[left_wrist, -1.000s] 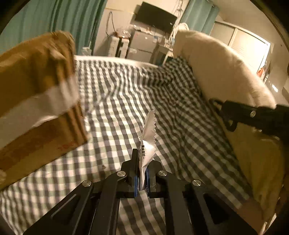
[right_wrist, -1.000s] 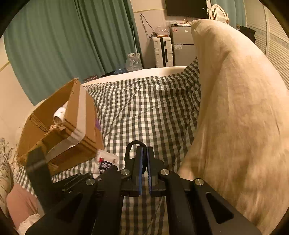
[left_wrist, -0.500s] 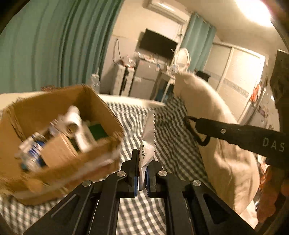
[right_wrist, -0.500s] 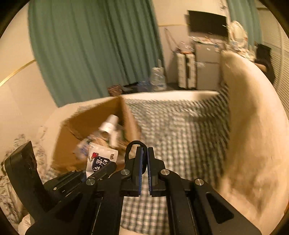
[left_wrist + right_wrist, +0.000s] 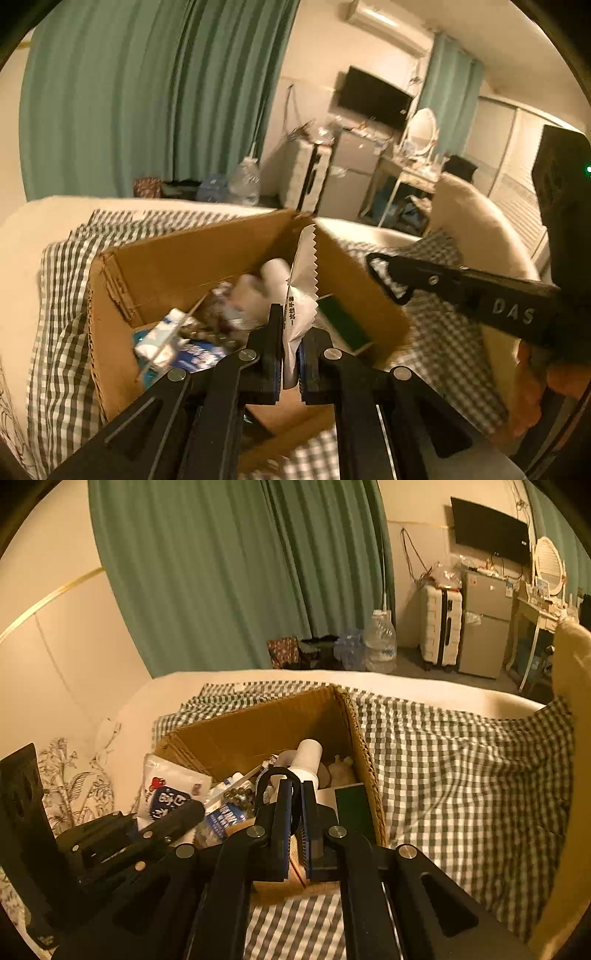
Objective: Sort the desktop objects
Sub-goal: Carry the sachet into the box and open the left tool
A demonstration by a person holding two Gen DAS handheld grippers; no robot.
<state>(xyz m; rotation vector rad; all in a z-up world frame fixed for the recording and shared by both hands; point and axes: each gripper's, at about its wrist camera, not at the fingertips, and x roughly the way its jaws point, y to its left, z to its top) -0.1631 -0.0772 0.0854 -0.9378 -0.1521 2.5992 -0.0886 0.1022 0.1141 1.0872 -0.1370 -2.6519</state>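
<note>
The white sachet (image 5: 301,295) is pinched in the left gripper (image 5: 291,354), hovering over the cardboard box (image 5: 184,258); right gripper (image 5: 294,830) is clamped on a black ring (image 5: 275,775) right beside it. Both are crowding the box, so they could bump and drop stuff onto the checked blanket (image 5: 461,775)

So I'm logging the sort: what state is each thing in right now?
Cardboard box: open-topped, partly filled with items.
Left gripper: shut on a white sachet.
Right gripper: shut on a black ring.
White tube: lying tilted in the box.
</note>
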